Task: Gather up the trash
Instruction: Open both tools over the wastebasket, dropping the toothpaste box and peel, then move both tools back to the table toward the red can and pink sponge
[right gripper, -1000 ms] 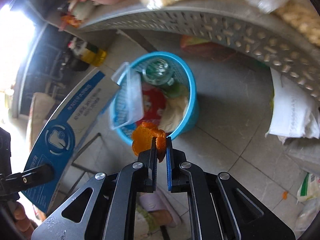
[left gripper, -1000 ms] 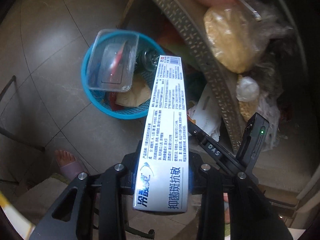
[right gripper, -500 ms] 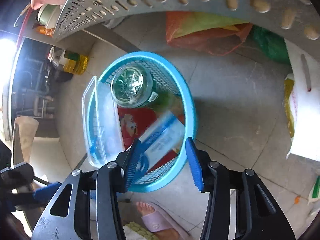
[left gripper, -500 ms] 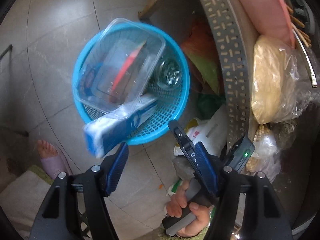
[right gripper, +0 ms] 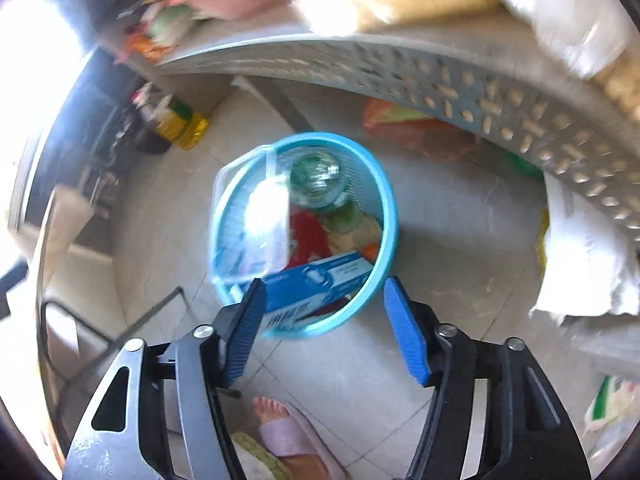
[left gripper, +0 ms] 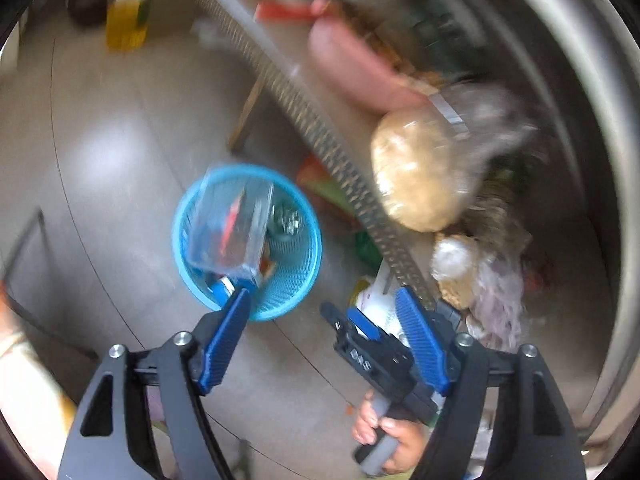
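- A blue and white toothpaste box [right gripper: 320, 286] is lying slanted inside the blue mesh wastebasket [right gripper: 386, 216], its near end leaning against the near rim.
- Sharing the basket are a clear plastic container [right gripper: 256, 220] propped along the left side, a green glass bottle [right gripper: 316, 178] at the far side, and red and tan wrappers underneath.
- The basket is sitting on the grey tiled floor [right gripper: 452, 236], just beside a perforated metal table edge [right gripper: 460, 88] running along the far right.
- The right gripper [right gripper: 324, 308] is hovering above the basket's near rim, fingers spread wide and holding nothing.
- The left gripper [left gripper: 324, 332] is hanging to the right of the basket [left gripper: 296, 276], blue pads spread apart and empty.
- In the left wrist view, the right gripper [left gripper: 360, 328] is showing between those pads, a hand [left gripper: 390, 432] gripping its handle.
- A bagged tan lump [left gripper: 416, 172] is resting on the tabletop.
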The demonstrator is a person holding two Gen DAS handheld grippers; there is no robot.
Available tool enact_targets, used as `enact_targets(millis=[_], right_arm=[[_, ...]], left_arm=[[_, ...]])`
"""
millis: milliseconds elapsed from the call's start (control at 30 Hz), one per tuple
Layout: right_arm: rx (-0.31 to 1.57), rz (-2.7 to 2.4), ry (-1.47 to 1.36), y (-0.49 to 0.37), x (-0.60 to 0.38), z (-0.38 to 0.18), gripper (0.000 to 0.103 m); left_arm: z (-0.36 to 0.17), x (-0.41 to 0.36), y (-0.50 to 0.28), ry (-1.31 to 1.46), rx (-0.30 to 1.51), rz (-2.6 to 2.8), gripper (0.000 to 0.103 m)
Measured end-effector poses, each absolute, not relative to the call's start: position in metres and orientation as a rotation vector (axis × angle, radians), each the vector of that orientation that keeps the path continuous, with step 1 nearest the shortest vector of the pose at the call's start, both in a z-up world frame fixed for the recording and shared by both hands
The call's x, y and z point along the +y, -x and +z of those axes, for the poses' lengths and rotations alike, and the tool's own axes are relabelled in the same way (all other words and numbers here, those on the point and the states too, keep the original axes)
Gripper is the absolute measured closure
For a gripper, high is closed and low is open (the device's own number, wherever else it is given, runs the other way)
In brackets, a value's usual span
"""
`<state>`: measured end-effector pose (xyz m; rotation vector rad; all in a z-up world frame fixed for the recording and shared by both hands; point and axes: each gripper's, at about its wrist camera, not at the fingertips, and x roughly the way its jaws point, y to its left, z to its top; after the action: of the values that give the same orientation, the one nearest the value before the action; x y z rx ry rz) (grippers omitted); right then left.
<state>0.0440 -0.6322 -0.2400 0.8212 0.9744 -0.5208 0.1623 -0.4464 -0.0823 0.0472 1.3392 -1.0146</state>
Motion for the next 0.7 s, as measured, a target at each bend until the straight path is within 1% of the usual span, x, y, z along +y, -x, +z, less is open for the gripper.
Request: enact_targets(millis=[33,200,267,467,700], right_arm=[[0.961,-0.508,-0.788,-0.042,-0.623,-0.23,0.036],[0.903,-0.462,-0.603,-0.027,-0.584,-0.172,0.025],[0.876,-0.448,-0.536,-0.023,-0.571,-0.15,0.019],[0.793,-0.422,-0.36,-0.03,-0.529,-0.092,0.008],[0.703,-0.381,-0.244,-0.039,-0.48,-0.039,0.008]], left_arm=[[-0.068,-0.433,-0.156,-0.057,1.282,-1.019,0.025],[-0.011,-0.359,-0.128,-0.076,1.023,-0.992,0.009],[0.004,-0.329,-0.12,-0.058,0.942,-0.95,0.006],[0.032,-0.24,-0.098,-0.009,0.777,-0.825,0.006],[0.047,-0.16,-0.083,0.012,0.663,-0.702,0.006]])
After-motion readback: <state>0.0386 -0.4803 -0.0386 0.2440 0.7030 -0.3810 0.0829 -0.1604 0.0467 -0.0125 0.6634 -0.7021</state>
